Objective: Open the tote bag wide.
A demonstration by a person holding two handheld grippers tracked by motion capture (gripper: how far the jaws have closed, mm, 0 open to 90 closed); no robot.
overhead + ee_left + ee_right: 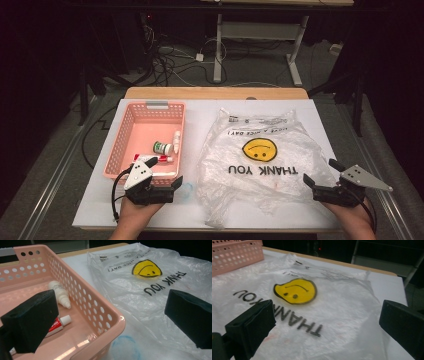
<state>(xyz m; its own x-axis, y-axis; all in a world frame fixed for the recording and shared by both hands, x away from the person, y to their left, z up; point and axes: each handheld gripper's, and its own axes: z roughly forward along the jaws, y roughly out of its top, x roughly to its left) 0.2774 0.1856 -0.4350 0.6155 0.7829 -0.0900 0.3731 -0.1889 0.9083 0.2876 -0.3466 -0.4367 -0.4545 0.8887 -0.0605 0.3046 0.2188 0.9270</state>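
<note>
A pink perforated basket (120,145) sits on the left of the white table and holds a white dropper bottle (176,140), a small green-capped bottle (162,147) and a red-and-white tube (152,159). A crumpled clear plastic bag (280,145) with a yellow smiley and "THANK YOU" lies flat to its right. My left gripper (164,172) is open at the basket's near right corner, one jaw over the basket (82,290) above the tube (58,323), the other towards the bag (150,285). My right gripper (321,172) is open, low over the bag's (342,307) near right edge, holding nothing.
A faint blue round mark (186,190) lies on the table between basket and bag. The white table top (200,115) has a wooden far edge (215,93). Beyond it are a dark floor with cables and a white desk frame (260,35).
</note>
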